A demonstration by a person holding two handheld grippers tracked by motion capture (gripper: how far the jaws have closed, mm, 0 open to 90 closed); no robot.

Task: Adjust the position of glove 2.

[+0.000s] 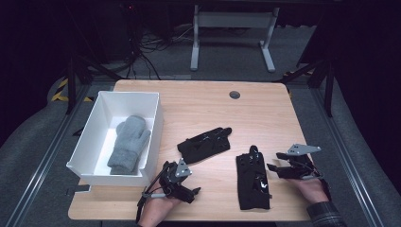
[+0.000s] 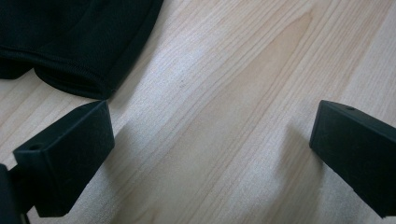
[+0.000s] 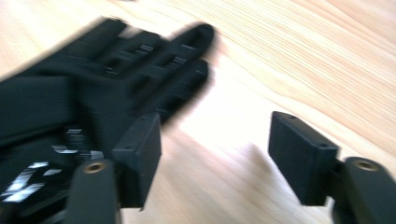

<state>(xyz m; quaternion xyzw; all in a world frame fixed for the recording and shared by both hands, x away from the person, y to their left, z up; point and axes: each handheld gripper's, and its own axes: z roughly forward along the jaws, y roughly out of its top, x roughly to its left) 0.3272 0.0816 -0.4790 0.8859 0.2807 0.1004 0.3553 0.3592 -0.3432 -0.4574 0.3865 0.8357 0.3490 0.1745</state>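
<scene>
Both handheld rigs are pretty much all black. The left gripper [image 1: 189, 193] has a grey three-cornered plate bolted on top with a few dark screw holes, and a thin cable loops off its back end. The right gripper [image 1: 273, 168] carries the same kind of grey plate. Up close, its jaws are chunky matte-black rectangular blocks, with brass-coloured screw inserts behind them. At the right gripper's rear, a dark plaid sleeve cuff [image 1: 326, 213] shows.
</scene>
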